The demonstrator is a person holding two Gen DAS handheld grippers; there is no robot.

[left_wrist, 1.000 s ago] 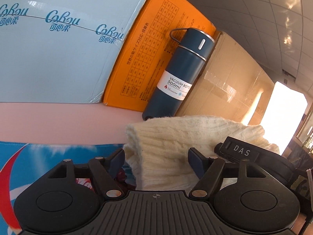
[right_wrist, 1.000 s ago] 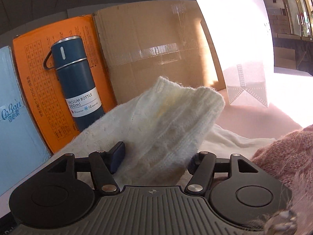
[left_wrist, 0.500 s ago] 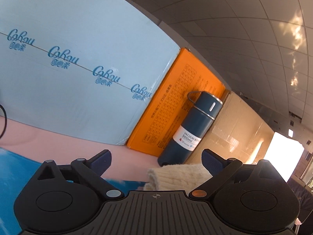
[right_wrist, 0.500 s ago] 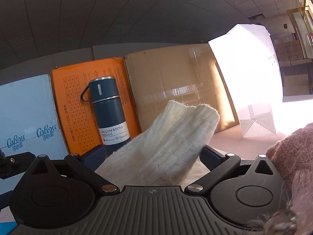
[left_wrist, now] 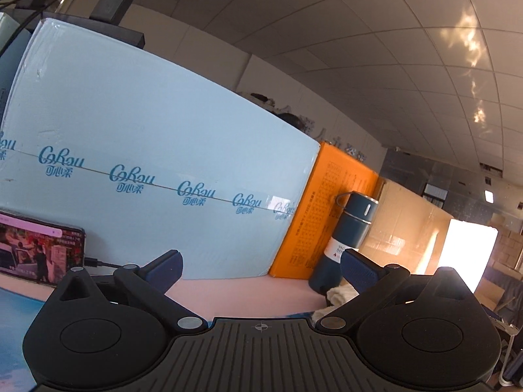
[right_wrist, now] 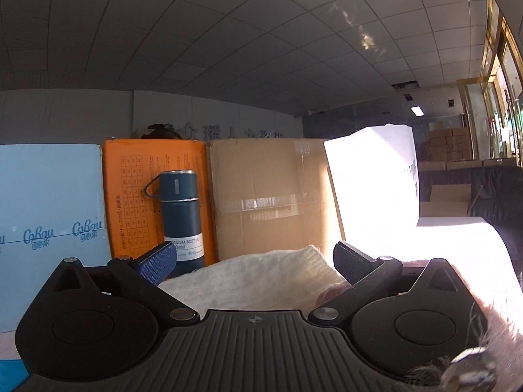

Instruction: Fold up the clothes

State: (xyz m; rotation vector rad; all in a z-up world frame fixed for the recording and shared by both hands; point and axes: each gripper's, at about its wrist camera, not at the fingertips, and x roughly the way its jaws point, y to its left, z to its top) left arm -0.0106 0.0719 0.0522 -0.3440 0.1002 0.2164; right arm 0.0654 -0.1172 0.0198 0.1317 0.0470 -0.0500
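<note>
Both grippers stand with jaws spread wide and nothing between the fingers. Left gripper (left_wrist: 260,263) points over the pink table top (left_wrist: 242,294) toward a light blue carton (left_wrist: 157,137), with a phone (left_wrist: 39,250) propped against it at the left. Beside the carton stand an orange box (left_wrist: 313,215) and a brown cardboard box (right_wrist: 268,205); a dark blue vacuum bottle (right_wrist: 181,215) stands upright before the orange box. Right gripper (right_wrist: 253,259) hovers just over the cream knit sweater (right_wrist: 255,281), which lies bunched on the table in front of the bottle and cardboard box. Its ribbed surface forms a rounded, sunlit mound; a pink fuzzy garment (right_wrist: 330,294) peeks beside it.
</note>
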